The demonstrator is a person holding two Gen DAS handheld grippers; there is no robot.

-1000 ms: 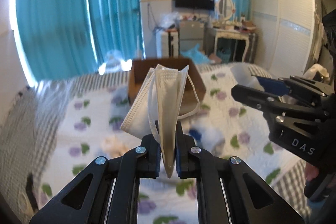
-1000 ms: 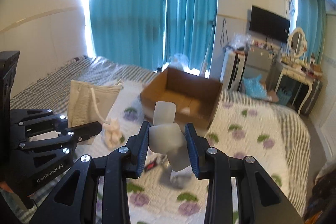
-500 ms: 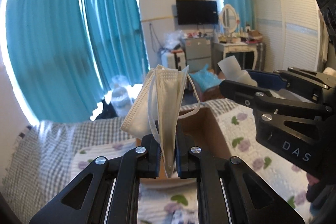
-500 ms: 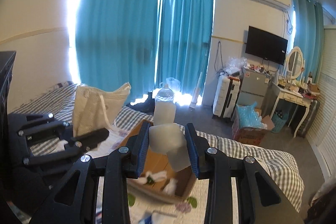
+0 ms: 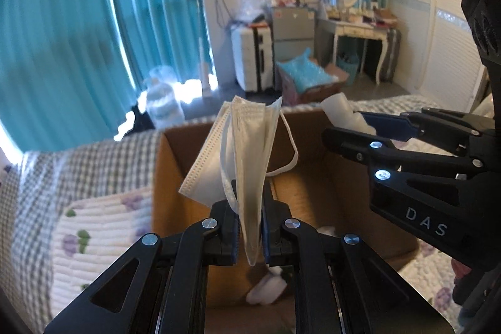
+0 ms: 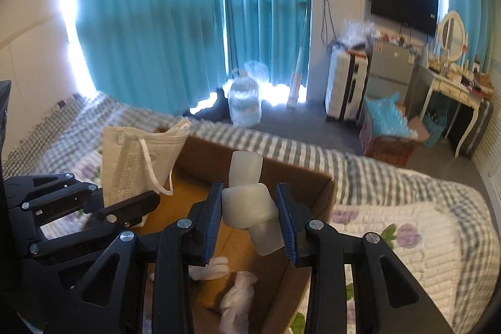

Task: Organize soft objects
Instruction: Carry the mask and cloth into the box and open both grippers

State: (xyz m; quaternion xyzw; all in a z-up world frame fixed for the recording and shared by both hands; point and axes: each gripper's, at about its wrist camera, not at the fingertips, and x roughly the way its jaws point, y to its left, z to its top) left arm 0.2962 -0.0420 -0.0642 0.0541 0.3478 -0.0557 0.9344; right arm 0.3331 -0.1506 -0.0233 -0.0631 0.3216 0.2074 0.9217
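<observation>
**Both tools loaded above the box**

Bedroom with teal curtains, and a bed (image 6: 416, 227) under a floral quilt that carries an open cardboard box (image 5: 341, 187) near its far edge.

Nearest the left camera, the left tool (image 5: 250, 227) is clamped on a folded white mask (image 5: 247, 152). The mask stands upright between the pads, its ear loops hanging to either side, and it is held over the box's near half. In the right view the same mask (image 6: 137, 158) shows at the box's left wall, above the left tool (image 6: 131, 205).

The right tool (image 6: 250, 221) is closed on a pale, soft, knotted piece (image 6: 250, 202) that bulges between the blue pads, one end poking up and the other drooping toward the box floor. From the left camera that tool (image 5: 353, 127) reaches in from the right, above the box's right wall, with the pale piece (image 5: 341, 111) at its tip.

Below, white soft things (image 6: 238, 296) already lie on the box floor; what they are is too blurred to tell.

Beyond the bed's far edge stand a water jug (image 6: 244, 102), a white suitcase (image 6: 344, 86), a dressing table (image 6: 451, 89) with an oval mirror, and a wall-mounted TV (image 6: 404, 5).
</observation>
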